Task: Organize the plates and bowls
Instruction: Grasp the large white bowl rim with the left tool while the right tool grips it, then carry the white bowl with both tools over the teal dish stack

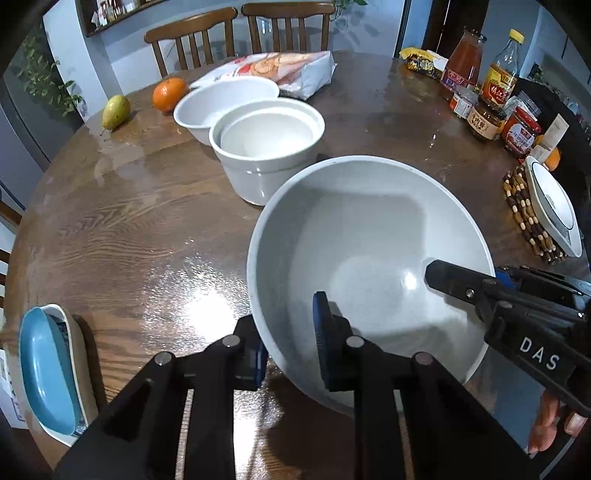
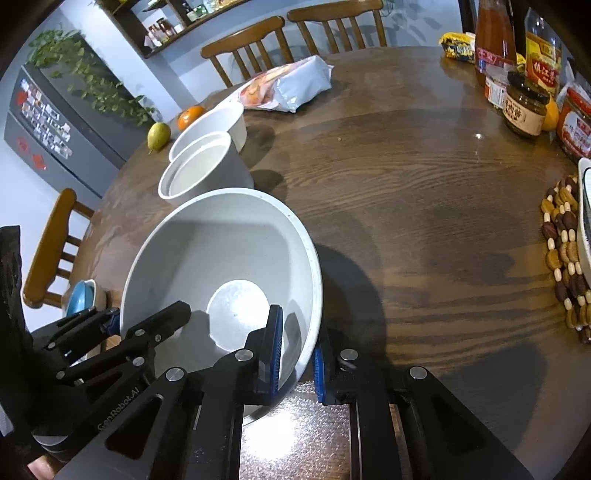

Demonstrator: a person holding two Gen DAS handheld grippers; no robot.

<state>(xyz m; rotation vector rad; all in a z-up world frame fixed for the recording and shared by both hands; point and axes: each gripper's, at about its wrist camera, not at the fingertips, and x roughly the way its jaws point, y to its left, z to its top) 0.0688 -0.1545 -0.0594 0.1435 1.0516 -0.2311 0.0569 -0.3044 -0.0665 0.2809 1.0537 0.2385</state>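
A large white bowl (image 1: pixel 369 243) sits near the front of the round wooden table (image 1: pixel 147 221). My left gripper (image 1: pixel 290 332) is shut on its near left rim, one finger inside and one outside. My right gripper (image 2: pixel 297 350) is shut on the bowl's (image 2: pixel 221 251) right rim in the same way. Behind it stand a white pot with a smaller bowl nested inside (image 1: pixel 266 147) and a wide white bowl (image 1: pixel 221 99). A blue dish in a white one (image 1: pixel 48 369) sits at the left edge. A patterned plate (image 1: pixel 550 206) lies on a beaded mat (image 1: pixel 524 210) at the right.
A pear (image 1: pixel 116 110), an orange (image 1: pixel 169 93) and a snack bag (image 1: pixel 280 70) lie at the back. Sauce bottles and jars (image 1: pixel 487 96) crowd the back right. Two wooden chairs (image 1: pixel 236 33) stand behind the table.
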